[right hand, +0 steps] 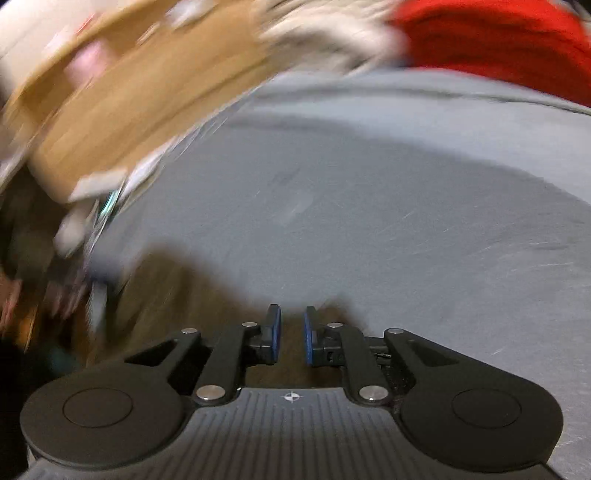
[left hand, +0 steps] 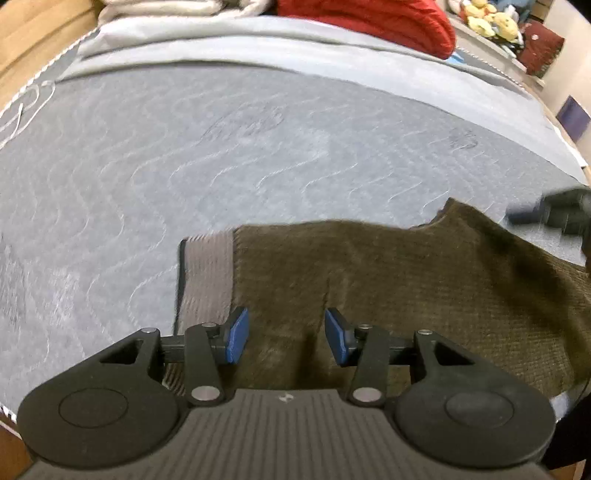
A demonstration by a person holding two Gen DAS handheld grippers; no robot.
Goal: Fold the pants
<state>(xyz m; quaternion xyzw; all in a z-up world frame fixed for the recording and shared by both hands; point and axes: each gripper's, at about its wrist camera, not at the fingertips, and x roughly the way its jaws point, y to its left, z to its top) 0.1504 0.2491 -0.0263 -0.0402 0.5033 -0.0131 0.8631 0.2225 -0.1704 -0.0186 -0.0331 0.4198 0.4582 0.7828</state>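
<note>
Olive-brown pants [left hand: 388, 280] lie flat on the grey quilted mattress [left hand: 184, 155], with their grey ribbed waistband [left hand: 207, 273] at the left end. My left gripper [left hand: 286, 336] hovers over the pants near the waistband, open, its blue pads [left hand: 236, 336] wide apart and empty. My right gripper [left hand: 554, 214] shows as a dark blur over the mattress just past the pants' far right edge. In the blurred right wrist view, my right gripper [right hand: 291, 338] has its jaws close together with a narrow gap. The pants [right hand: 177, 295] lie below and to its left, and no cloth looks pinched.
A pale grey sheet [left hand: 295, 44] covers the far part of the bed, with a red puffy garment [left hand: 369, 18] and light bedding on it. Plush toys [left hand: 491, 18] sit at the far right. Wooden floor [left hand: 29, 40] runs along the left side.
</note>
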